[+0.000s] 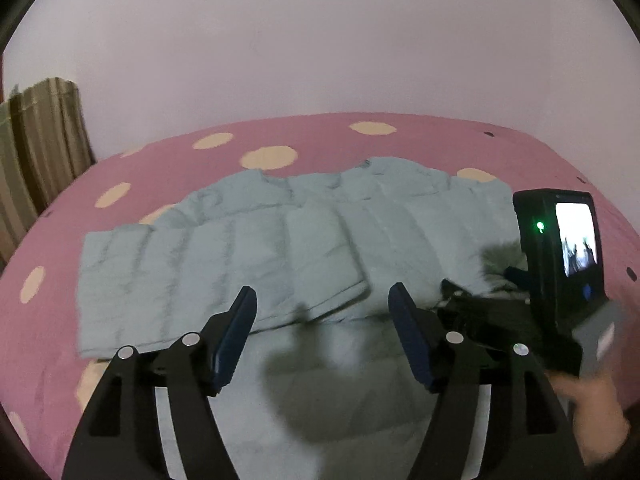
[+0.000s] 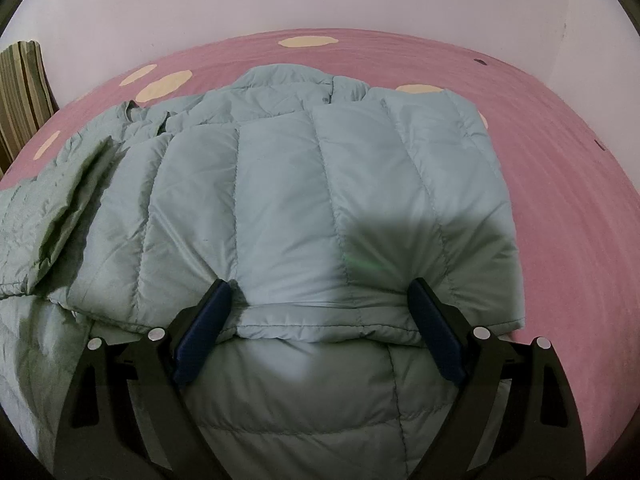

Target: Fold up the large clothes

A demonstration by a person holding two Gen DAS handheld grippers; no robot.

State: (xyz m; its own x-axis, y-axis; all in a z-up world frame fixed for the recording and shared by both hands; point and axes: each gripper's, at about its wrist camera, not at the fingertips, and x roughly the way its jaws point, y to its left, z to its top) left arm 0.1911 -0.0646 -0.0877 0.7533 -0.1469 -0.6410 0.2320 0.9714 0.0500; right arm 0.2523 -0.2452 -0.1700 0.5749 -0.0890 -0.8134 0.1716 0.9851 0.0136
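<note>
2 grippers are spread over the quilted jacket (image 2: 280, 184): the left gripper (image 1: 322, 336) is released, the right gripper (image 2: 318, 332) straddles a fold ungripped, best pinched squarely between both fingers.

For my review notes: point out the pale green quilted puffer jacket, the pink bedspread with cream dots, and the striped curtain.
Pale green quilted puffer jacket (image 2: 280, 200), right wrist view, folded upper panel.
Pink bedspread with cream dots (image 2: 560, 160), right wrist view, bare right part.
Striped curtain (image 1: 44, 136), left wrist view, hanging folds.
</note>
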